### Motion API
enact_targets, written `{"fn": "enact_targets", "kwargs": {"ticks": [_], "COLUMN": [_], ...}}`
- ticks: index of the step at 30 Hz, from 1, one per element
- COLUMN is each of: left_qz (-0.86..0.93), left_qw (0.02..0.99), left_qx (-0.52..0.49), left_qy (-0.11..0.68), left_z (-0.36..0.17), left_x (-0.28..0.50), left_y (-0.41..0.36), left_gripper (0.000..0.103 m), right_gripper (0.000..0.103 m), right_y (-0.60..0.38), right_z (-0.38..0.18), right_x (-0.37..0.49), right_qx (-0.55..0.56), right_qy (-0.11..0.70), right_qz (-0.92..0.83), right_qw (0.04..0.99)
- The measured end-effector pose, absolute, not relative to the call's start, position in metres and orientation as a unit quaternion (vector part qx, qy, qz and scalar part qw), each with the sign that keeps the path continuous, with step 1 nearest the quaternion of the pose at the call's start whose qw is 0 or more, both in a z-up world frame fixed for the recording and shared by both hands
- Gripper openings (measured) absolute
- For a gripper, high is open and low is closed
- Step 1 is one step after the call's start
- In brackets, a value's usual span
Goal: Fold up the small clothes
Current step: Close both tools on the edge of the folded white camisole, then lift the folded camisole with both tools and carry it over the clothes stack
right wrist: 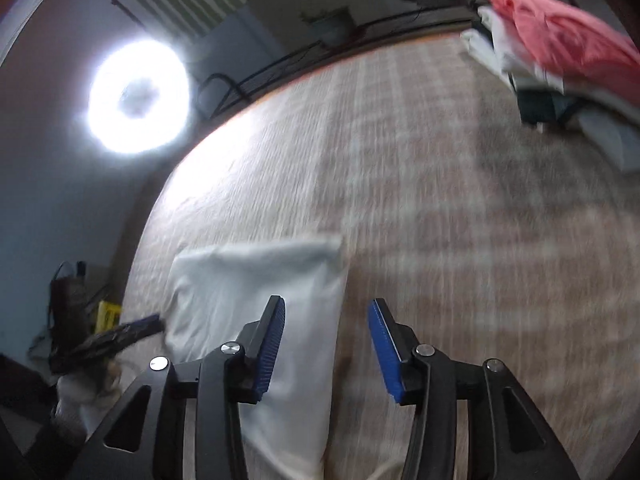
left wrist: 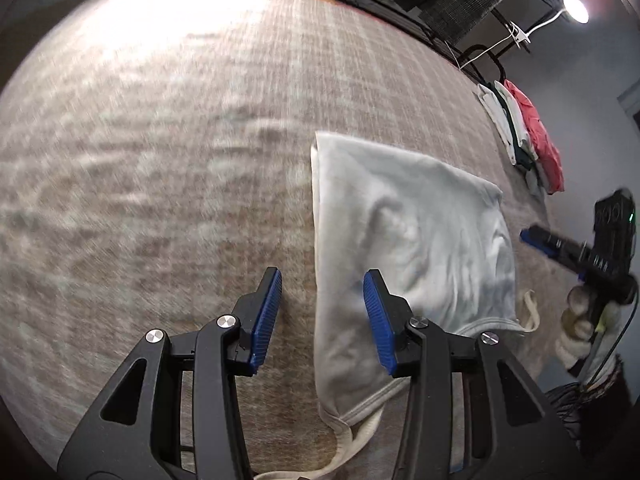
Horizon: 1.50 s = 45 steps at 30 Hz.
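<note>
A pale white garment [left wrist: 408, 232], already folded into a long narrow shape, lies flat on a beige checked tablecloth [left wrist: 160, 160]. Its long axis runs away from the person, from the near edge of the table toward the middle. A ribbed hem or cuff trails off its near end.

The left gripper [left wrist: 322, 316] hangs just above the cloth with its blue-padded jaws spread apart and nothing between them. The garment's left folded edge falls in the gap between the jaws, so the garment lies mostly to this gripper's right and ahead of it.

The right gripper [right wrist: 326, 340] is likewise spread wide and empty. From its camera the garment [right wrist: 256, 280] lies to the left and ahead, its right edge falling between the jaws. In the left wrist view, the right gripper [left wrist: 532, 236] appears off the garment's right side, apart from the fabric.

Judging from this, the left gripper looks slightly nearer; each flanks one long side.

A stack of folded clothes [left wrist: 524, 136], topped by a coral-pink piece [right wrist: 560, 40], sits at the far right of the table, well apart.

No brand, label or writing can be read; both views are motion-blurred.
</note>
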<state>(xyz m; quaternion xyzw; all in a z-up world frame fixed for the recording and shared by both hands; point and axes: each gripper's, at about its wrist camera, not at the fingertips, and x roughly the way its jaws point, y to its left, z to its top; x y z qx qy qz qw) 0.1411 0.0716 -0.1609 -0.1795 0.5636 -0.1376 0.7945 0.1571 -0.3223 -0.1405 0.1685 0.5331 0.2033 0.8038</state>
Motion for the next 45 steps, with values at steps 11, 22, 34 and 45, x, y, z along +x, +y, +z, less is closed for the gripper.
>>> {"fn": "enact_targets", "kwargs": {"ticks": [11, 22, 34, 45], "left_qz": [-0.155, -0.149, -0.146, -0.175], "left_qw": [0.775, 0.793, 0.853, 0.859], "left_qx": [-0.237, -0.182, -0.062, -0.075], "left_qy": [0.565, 0.562, 0.497, 0.475], "left_z": [-0.165, -0.16, -0.122, -0.096], "left_x": [0.143, 0.149, 0.13, 0.14], "left_y": [0.085, 0.05, 0.009, -0.021], "left_gripper": [0.043, 0.014, 0.008, 0.008], "right_gripper": [0.045, 0.028, 0.004, 0.004], "right_y": [-0.346, -0.306, -0.264, -0.296], "right_z": [-0.173, -0.173, -0.137, -0.094], "right_x": [0.137, 0.143, 0.123, 0.118], "right_qx": [0.241, 0.214, 0.053, 0.032], "right_qy": [0.563, 0.568, 0.537, 0.5], "right_qz": [0.233, 0.263, 0.224, 0.202], "right_qw": [0.755, 0.75, 0.812, 0.842]}}
